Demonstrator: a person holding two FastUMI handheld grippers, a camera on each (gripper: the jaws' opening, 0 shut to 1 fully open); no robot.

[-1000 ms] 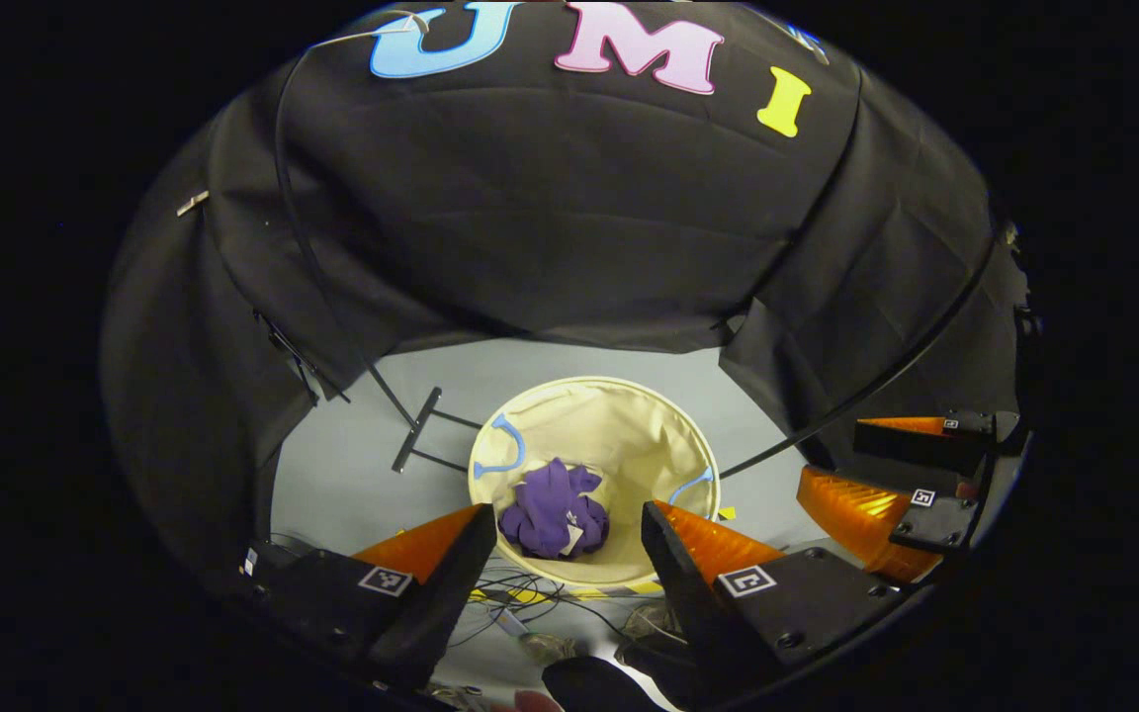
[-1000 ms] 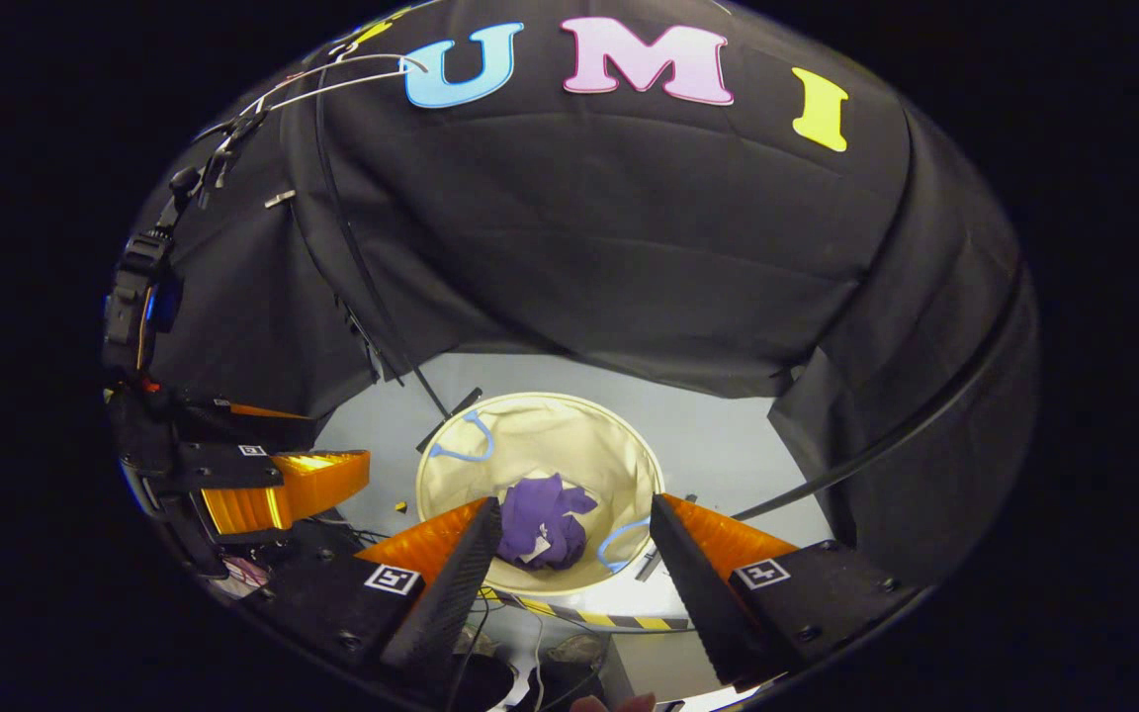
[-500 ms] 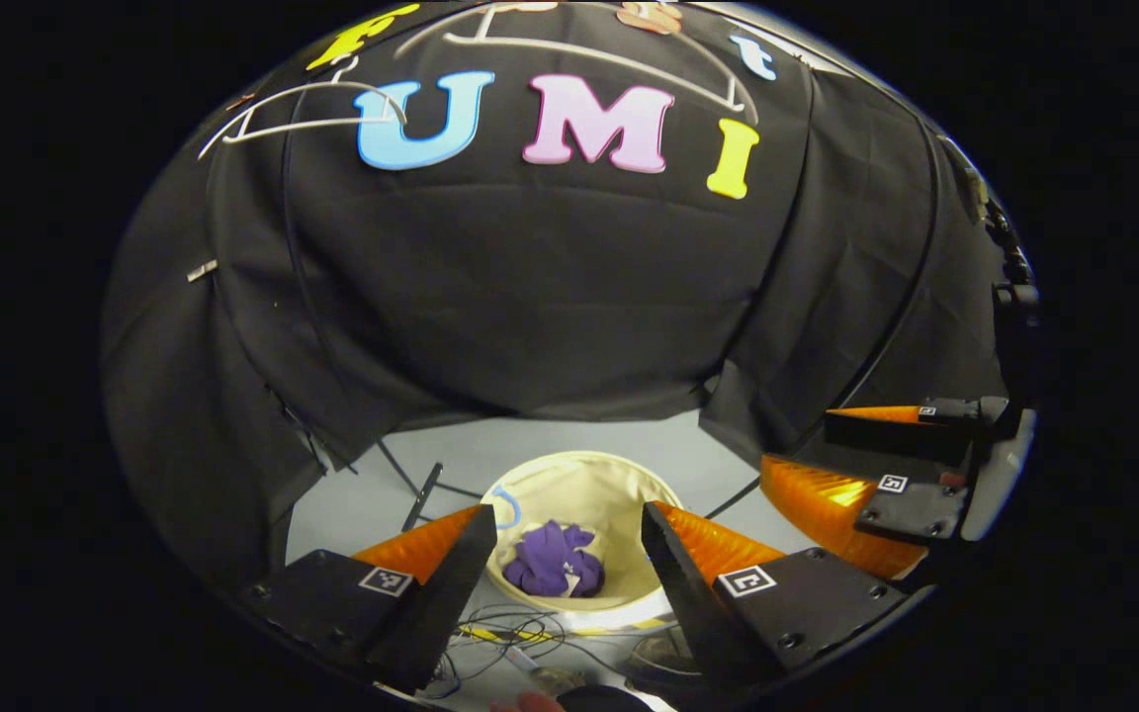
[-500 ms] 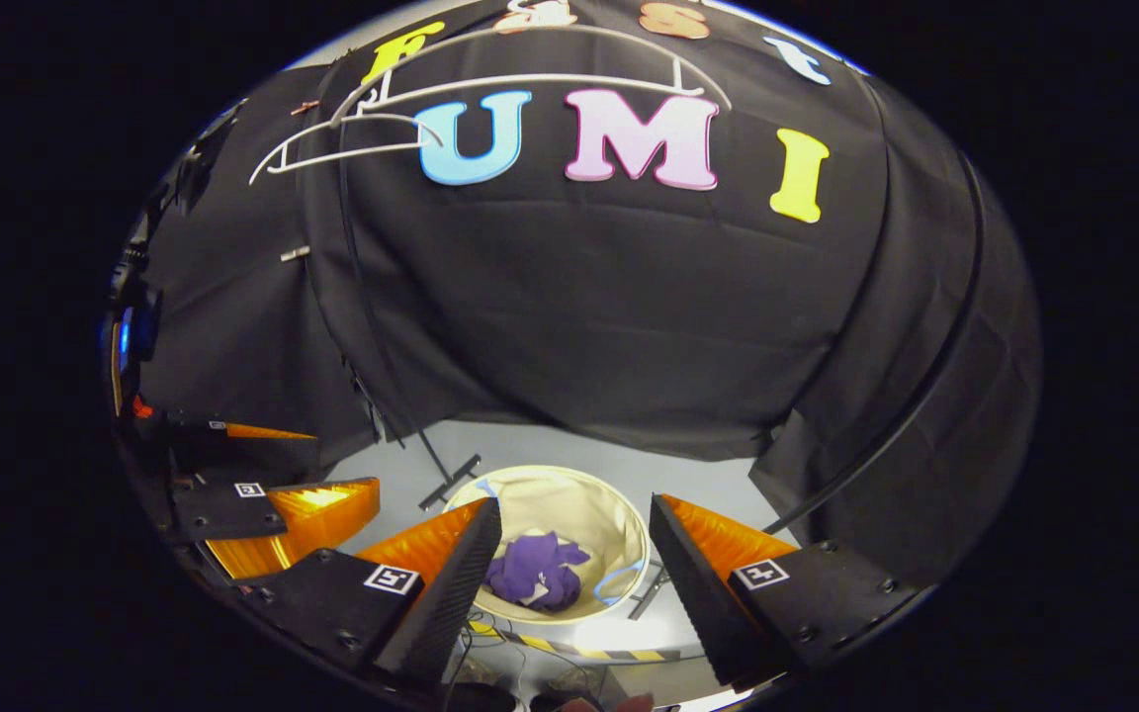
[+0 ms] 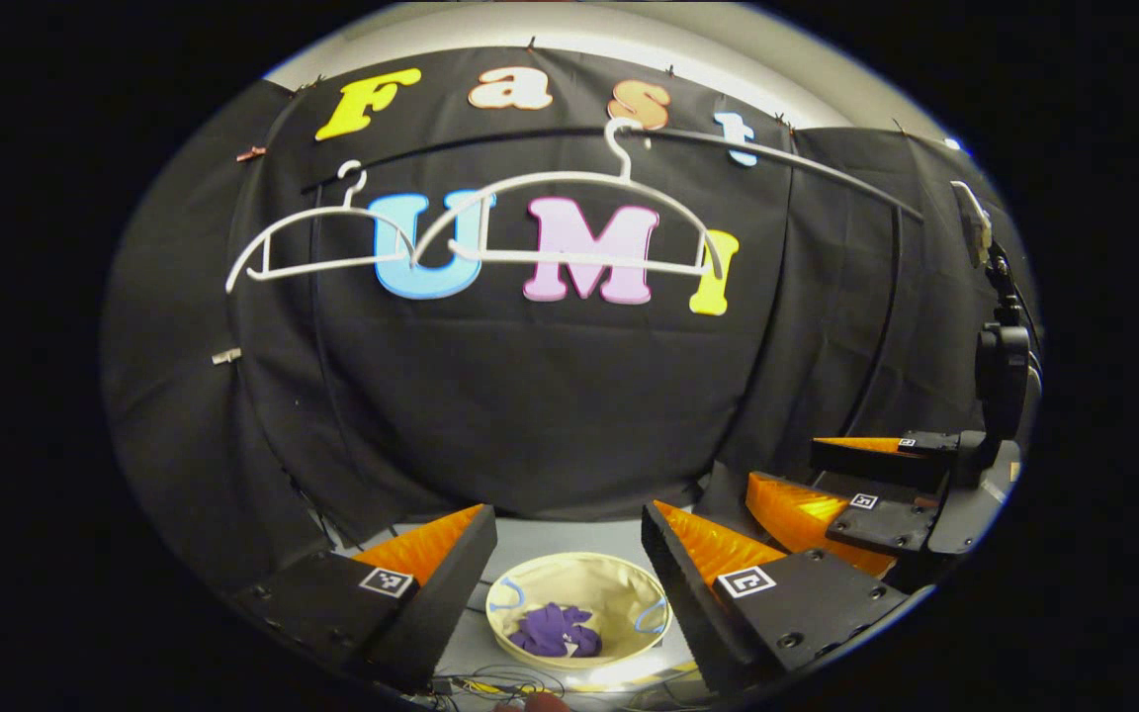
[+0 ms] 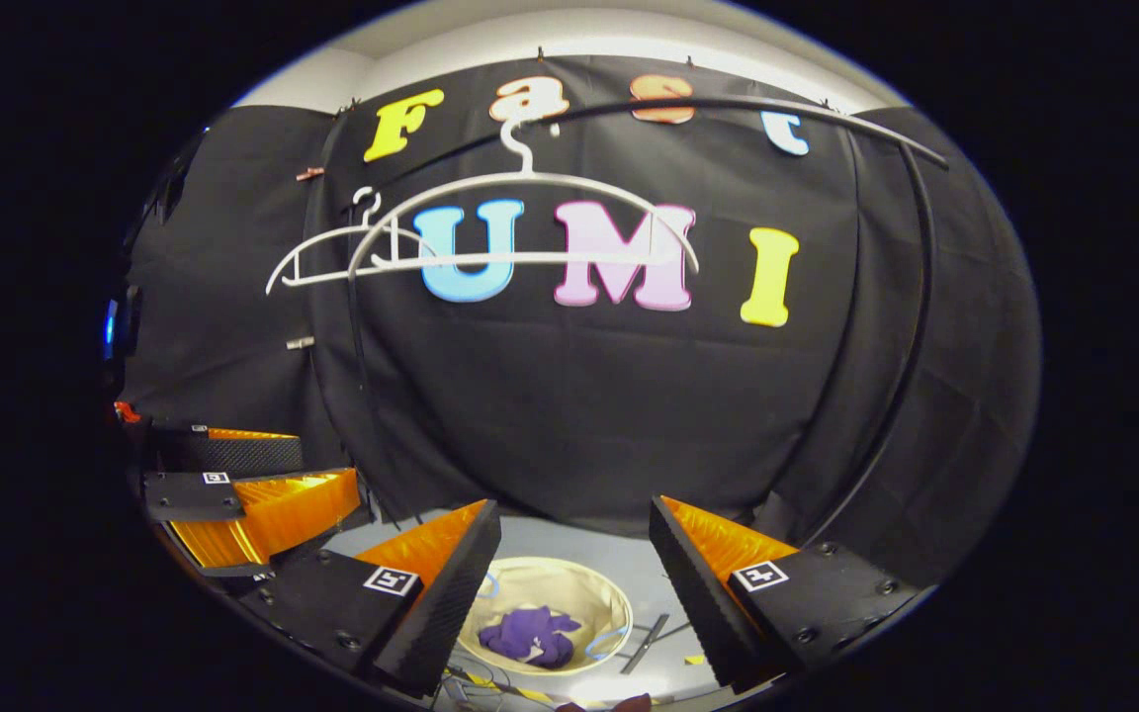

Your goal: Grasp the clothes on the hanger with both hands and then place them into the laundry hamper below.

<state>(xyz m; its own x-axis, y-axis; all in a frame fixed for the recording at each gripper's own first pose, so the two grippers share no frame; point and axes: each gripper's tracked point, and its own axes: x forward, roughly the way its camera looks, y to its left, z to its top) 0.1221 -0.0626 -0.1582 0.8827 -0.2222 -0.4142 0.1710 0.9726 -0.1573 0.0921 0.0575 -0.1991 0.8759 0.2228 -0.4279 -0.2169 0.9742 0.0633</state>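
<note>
Nearest in the left gripper view, the left gripper point(image 5: 568, 529) is held with its jaws spread wide and nothing between them. Same story in the right gripper view: the right gripper point(image 6: 574, 524) is held apart and empty. The right one can also be spotted off to the right in the left gripper view, and it looks parted there too. Both are raised well above the floor and aimed forward, which probably means the drop is considered done and the tools are just being carried clear of the hamper.

A bit farther and lower, the hamper point(image 5: 619, 593) is seen between the fingers, standing on the grey floor. It's a round cream fabric tub with thin blue loop handles on its sides. The clothes point(image 5: 558, 631) are found inside it, lying on the bottom: a purple garment, crumpled into a loose heap, with a small pale tag or patch showing in the right gripper view point(image 6: 530, 636). Nothing is draped over the rim, so it looks fully in.

A few cables and a strip of striped tape are scattered on the near floor.

Farthest back, two white hangers point(image 6: 520, 222) are hung on a dark rail point(image 6: 827, 109), both bare, the smaller one to the left. With those stripped, the task is judged pretty much finished.
</note>
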